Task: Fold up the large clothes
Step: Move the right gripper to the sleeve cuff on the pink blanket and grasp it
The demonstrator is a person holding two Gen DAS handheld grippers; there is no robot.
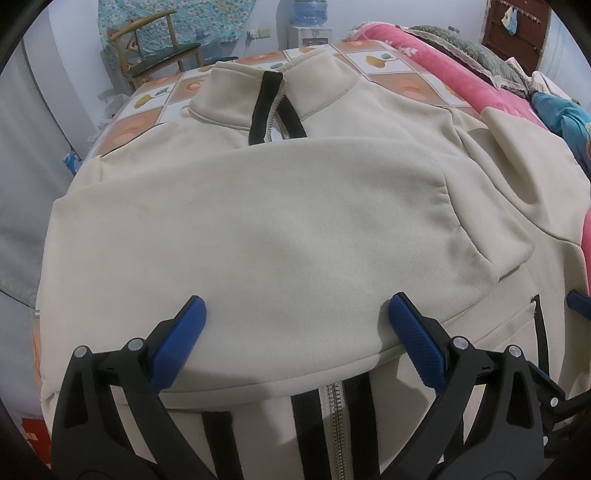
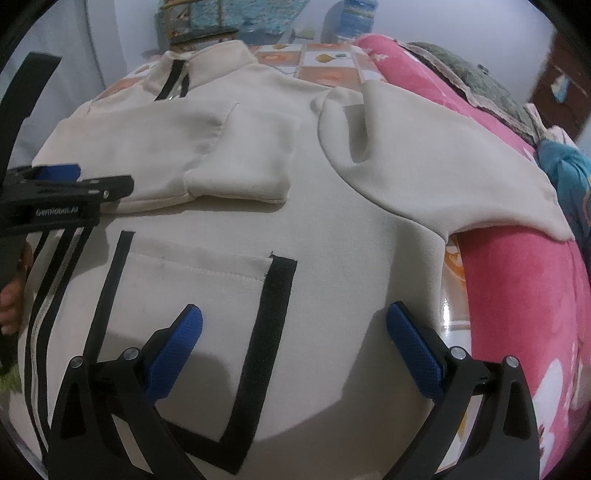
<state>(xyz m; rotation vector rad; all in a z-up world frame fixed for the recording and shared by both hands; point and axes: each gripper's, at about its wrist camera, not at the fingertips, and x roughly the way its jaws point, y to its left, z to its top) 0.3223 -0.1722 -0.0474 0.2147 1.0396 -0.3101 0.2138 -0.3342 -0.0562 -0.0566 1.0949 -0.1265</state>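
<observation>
A cream zip jacket (image 1: 295, 229) with black trim lies front-up on the table, collar at the far end. One sleeve (image 1: 461, 229) is folded across its chest, cuff to the right. My left gripper (image 1: 295, 306) is open just above that folded sleeve, nothing between its fingers. In the right wrist view the same jacket (image 2: 332, 229) shows its black-edged pocket (image 2: 207, 295), and the other sleeve (image 2: 424, 166) spreads right onto a pink blanket. My right gripper (image 2: 295, 314) is open over the pocket area. The left gripper (image 2: 55, 181) appears at the left edge.
The table has a patterned tile cloth (image 1: 147, 107). A pink blanket (image 2: 517, 295) and bedding pile lie along the right side. A wooden chair (image 1: 155, 48) and a water dispenser (image 1: 310, 22) stand beyond the far end. A hand (image 2: 11, 295) shows at left.
</observation>
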